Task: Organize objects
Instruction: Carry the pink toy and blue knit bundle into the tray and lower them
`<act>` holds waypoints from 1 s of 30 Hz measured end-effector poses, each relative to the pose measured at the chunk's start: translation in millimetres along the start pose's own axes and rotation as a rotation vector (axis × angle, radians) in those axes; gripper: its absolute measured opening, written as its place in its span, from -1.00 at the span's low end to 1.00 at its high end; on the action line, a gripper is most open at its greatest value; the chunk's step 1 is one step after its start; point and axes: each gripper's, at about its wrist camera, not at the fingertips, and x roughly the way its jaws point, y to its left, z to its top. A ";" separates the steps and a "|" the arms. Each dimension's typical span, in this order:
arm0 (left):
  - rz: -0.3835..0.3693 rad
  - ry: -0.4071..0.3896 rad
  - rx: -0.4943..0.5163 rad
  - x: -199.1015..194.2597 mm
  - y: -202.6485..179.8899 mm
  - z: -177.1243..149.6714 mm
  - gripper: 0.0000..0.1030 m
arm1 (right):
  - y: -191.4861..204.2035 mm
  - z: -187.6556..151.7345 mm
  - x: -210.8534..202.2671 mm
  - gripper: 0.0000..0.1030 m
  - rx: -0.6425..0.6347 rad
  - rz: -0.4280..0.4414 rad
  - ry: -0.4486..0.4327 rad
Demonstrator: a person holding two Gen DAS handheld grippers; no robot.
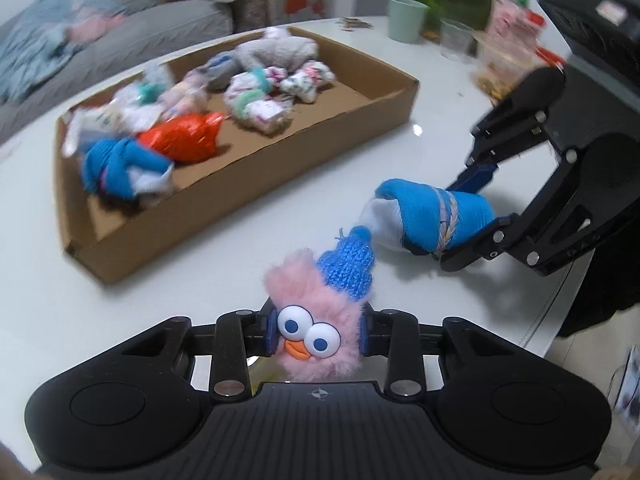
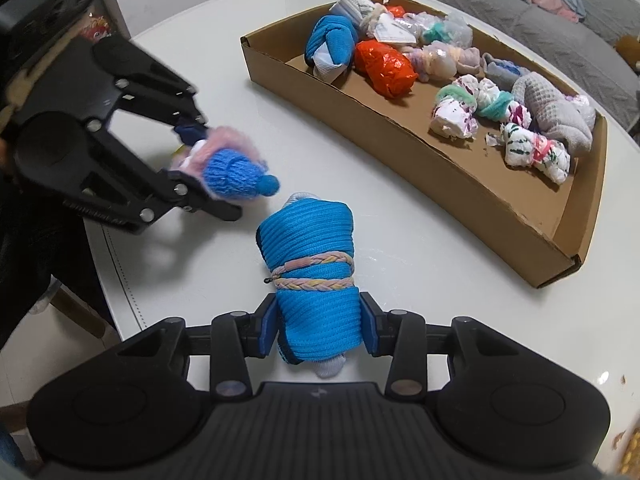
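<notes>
Left gripper (image 1: 320,334) pinching fluffy pink bird toy in blue knit hat (image 1: 316,320), right gripper (image 2: 320,326) clamped on blue rolled sock bundle (image 2: 310,264), both beside shallow cardboard tray (image 2: 460,184) of bundles; no legible writing.

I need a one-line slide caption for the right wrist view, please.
Right tool grips a banded blue sock roll on the white table, beside the cardboard tray.
</notes>
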 end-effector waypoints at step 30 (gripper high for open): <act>0.173 -0.215 -0.351 -122.0 15.8 37.4 -0.20 | -61.8 7.3 -131.3 -0.32 0.300 -0.128 -0.451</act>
